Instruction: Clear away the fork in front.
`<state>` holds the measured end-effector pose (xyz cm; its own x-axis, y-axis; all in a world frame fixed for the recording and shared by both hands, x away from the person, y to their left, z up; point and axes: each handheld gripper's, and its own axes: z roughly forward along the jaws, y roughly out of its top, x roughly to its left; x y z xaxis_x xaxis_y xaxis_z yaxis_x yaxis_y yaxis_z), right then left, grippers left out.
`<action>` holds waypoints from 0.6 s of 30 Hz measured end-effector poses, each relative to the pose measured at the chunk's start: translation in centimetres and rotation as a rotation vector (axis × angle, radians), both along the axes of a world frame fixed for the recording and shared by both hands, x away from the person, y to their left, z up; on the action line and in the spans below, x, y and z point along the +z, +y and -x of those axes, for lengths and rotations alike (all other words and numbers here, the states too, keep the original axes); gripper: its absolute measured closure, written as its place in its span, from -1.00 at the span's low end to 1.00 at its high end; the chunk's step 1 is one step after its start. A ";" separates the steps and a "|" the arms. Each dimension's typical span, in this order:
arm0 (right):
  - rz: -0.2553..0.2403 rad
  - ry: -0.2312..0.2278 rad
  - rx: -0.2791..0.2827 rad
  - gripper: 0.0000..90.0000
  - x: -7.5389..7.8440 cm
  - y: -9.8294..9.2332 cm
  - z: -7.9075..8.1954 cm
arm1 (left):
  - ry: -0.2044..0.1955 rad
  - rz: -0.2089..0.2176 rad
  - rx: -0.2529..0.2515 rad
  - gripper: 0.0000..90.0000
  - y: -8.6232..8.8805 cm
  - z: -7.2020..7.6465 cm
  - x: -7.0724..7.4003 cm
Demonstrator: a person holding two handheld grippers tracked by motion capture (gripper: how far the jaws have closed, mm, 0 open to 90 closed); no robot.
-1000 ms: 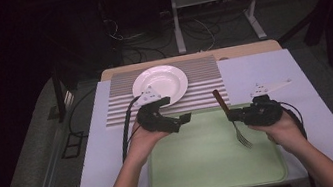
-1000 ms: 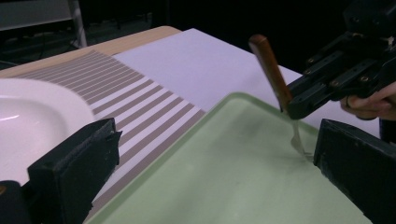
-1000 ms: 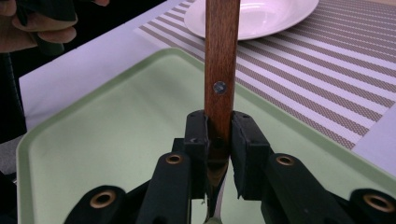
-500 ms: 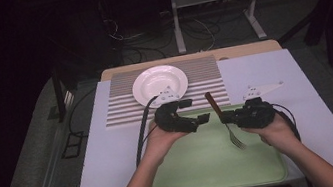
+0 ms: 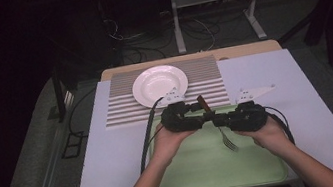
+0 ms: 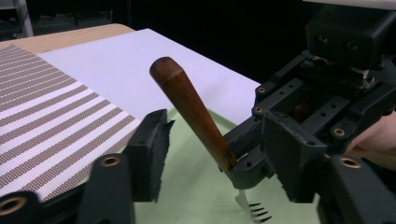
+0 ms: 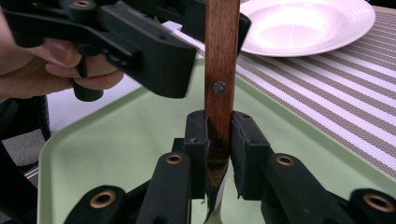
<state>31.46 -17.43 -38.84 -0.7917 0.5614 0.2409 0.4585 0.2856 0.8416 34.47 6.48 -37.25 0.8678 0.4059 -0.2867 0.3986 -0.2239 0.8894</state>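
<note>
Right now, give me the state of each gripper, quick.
Left gripper: open, jaws just been closing around the fork's wooden handle, pads not yet touching it.
Right gripper: shut on the fork.

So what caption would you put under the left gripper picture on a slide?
Left gripper closing around the wooden handle of a fork that the right gripper holds above the green tray, jaws not yet touching.

Black tongs (image 6: 210,154) with brass-coloured screws, black trailing cables, bare forearms.

Left gripper (image 5: 197,114) half-closed, fingers closing; right gripper (image 5: 215,119) seemingly clamped.
</note>
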 end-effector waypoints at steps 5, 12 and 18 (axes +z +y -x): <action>-0.001 -0.002 0.010 0.70 0.0 0.6 0.1 | 0.026 0.005 0.019 0.30 0.0 -0.1 -0.2; -0.005 -0.012 0.008 0.70 0.1 0.7 0.1 | 0.041 -0.006 0.013 0.55 -0.3 0.1 -0.3; -0.011 -0.035 0.009 0.70 0.5 0.9 0.4 | 0.065 0.038 0.001 0.70 -0.3 0.3 0.2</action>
<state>31.01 -16.55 -38.32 -0.8046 0.5518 0.2193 0.4266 0.2802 0.8599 34.16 6.21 -37.09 0.8463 0.3946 -0.3577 0.4560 -0.1898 0.8695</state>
